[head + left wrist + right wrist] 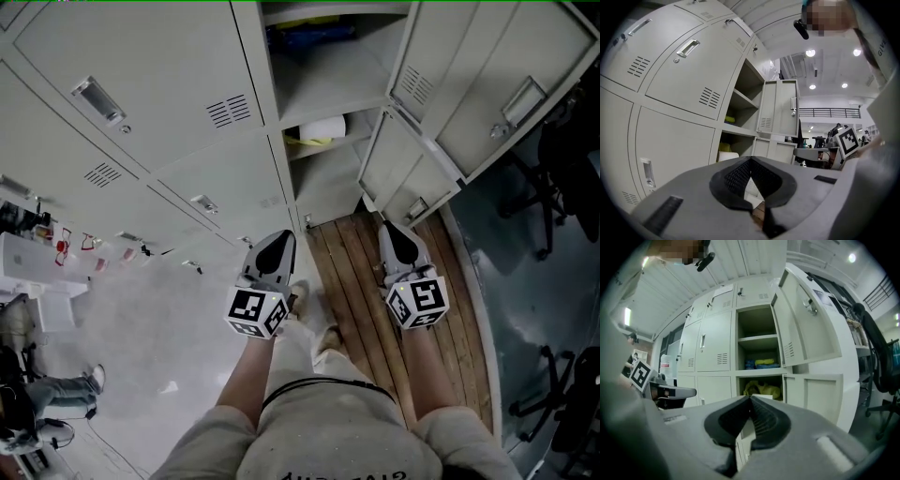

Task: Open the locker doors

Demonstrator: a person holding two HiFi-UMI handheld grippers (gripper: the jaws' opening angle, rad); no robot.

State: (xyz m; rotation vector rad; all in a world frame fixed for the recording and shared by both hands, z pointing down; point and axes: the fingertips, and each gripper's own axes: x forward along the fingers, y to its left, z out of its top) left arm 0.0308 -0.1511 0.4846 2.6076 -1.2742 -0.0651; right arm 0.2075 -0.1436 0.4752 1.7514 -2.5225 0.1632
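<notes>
A bank of grey metal lockers (141, 84) fills the upper part of the head view, and most of its doors are closed, each with a recessed handle (98, 99) and a vent.

1 column stands open. Its upper door (487, 84) and its lower door (403, 173) both swing out to the right, leaving 2 compartments in plain sight.

In front of the open column the floor is a strip of wooden planks (366, 309), with smooth grey floor (141, 319) on the left. Black office chairs (553, 187) stand on the right, beyond the open doors.

The person stands facing the lockers, both forearms stretched forward and down.

The left tool (279, 239) hangs near the foot of the closed doors, just left of the open column. Its jaws are pressed together at the tips with nothing between them.

The right tool (394, 230) is just below the lower door's bottom corner, apart from it. Its jaws are likewise closed and empty.

In the upper compartment, blue and yellow folded things (761, 363) lie on a shelf. The lower compartment holds a yellow cloth (761, 389) and a white roll (323, 128) side by side.
</notes>
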